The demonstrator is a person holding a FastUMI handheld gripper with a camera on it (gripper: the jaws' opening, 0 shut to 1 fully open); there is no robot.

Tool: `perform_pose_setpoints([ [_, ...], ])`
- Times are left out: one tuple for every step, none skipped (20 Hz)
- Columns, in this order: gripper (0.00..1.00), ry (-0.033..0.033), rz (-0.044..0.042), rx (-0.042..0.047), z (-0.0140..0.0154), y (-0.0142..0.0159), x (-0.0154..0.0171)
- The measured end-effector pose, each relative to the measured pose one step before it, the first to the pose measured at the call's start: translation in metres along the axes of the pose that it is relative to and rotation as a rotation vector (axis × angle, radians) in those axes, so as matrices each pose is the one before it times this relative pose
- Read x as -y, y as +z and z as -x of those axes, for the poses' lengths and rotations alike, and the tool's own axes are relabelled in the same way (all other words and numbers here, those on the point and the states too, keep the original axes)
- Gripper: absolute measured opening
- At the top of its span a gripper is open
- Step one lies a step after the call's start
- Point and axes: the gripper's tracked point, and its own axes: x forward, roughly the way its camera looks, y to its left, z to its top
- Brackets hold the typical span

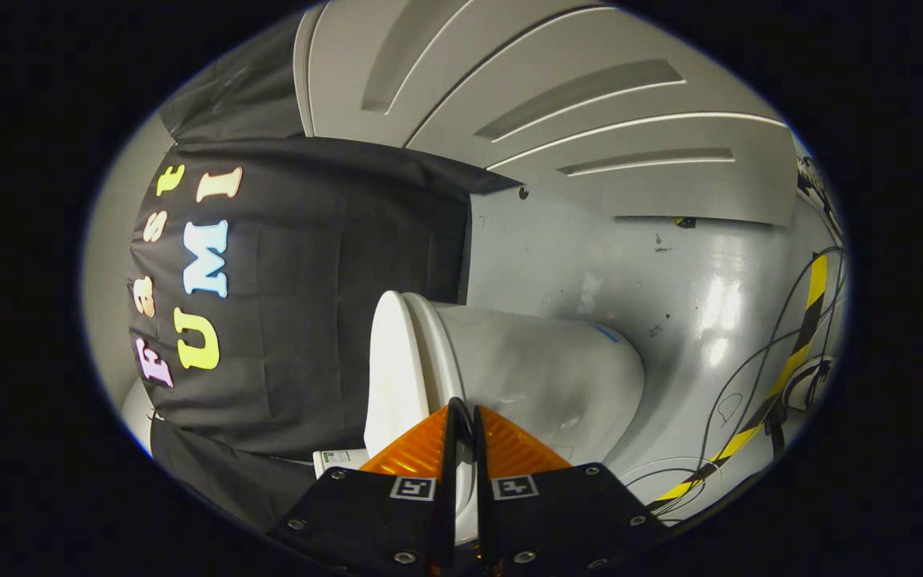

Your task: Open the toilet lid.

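The gripper [461, 413] is rolled on its side, its fingers nearly closed with a thin gap and nothing visibly pinched, tips at the rim where the toilet lid [389, 369] meets the toilet bowl [542, 377]. The lid looks down (seam barely visible). Closed fingers could skid off the smooth edge, lifting nothing.
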Motion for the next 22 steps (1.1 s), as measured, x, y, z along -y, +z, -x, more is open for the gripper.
perform_pose_setpoints([
  [0.1,0.00194,0.01092,0.00329,0.0002,-0.00084,-0.00242],
  [0.08,0.00567,0.01384,0.00908,0.0007,0.00224,-0.00365],
  [0.05,0.00064,0.02081,0.00776,0.00193,0.00054,-0.00226],
  [0.0,-0.00773,0.02693,0.00462,0.00044,-0.00139,-0.00074],
  [0.0,-0.00682,0.03006,0.00472,0.00073,-0.00045,-0.00103],
  [0.0,-0.00621,0.03074,0.00338,0.00005,0.00062,-0.00239],
  [0.0,-0.00409,0.03002,0.00157,0.00252,0.00069,-0.00373],
  [0.0,-0.00098,0.02776,0.00157,0.00251,0.00228,-0.00326],
  [0.0,0.0011,0.02853,0.00415,0.00077,0.0013,-0.00449],
  [0.0,0.00296,0.03253,0.00424,0.00318,0.00156,-0.00573],
  [0.0,-0.00085,0.03354,0.00409,0.00215,0.00057,-0.00509],
  [0.0,0.00081,0.03824,0.00765,0.00267,0.00176,-0.00452],
  [0.0,0.00194,0.0335,0.00795,0.00266,0.00269,-0.00618],
  [0.0,0.00301,0.01052,0.00802,0.00251,0.00436,-0.00505],
  [0.0,0.00517,-0.00057,0.00731,0.00385,0.00299,-0.00613],
  [0.0,0.00543,0.00086,0.00793,0.00328,0.00342,-0.0064],
  [0.0,0.00516,0.01445,0.00965,0.00302,0.00088,-0.00724],
  [0.0,0.0095,0.03201,0.01281,0.00359,0.00214,-0.0079],
  [0.0,0.00852,0.04336,0.01139,0.00341,0.00246,-0.00814],
  [0.0,0.00626,0.03689,0.01105,0.00419,0.00326,-0.00886],
  [0.0,0.00645,0.03672,0.00932,0.00373,0.00489,-0.00994],
  [0.0,0.00396,0.03027,0.00831,0.00358,0.00536,-0.00968],
])
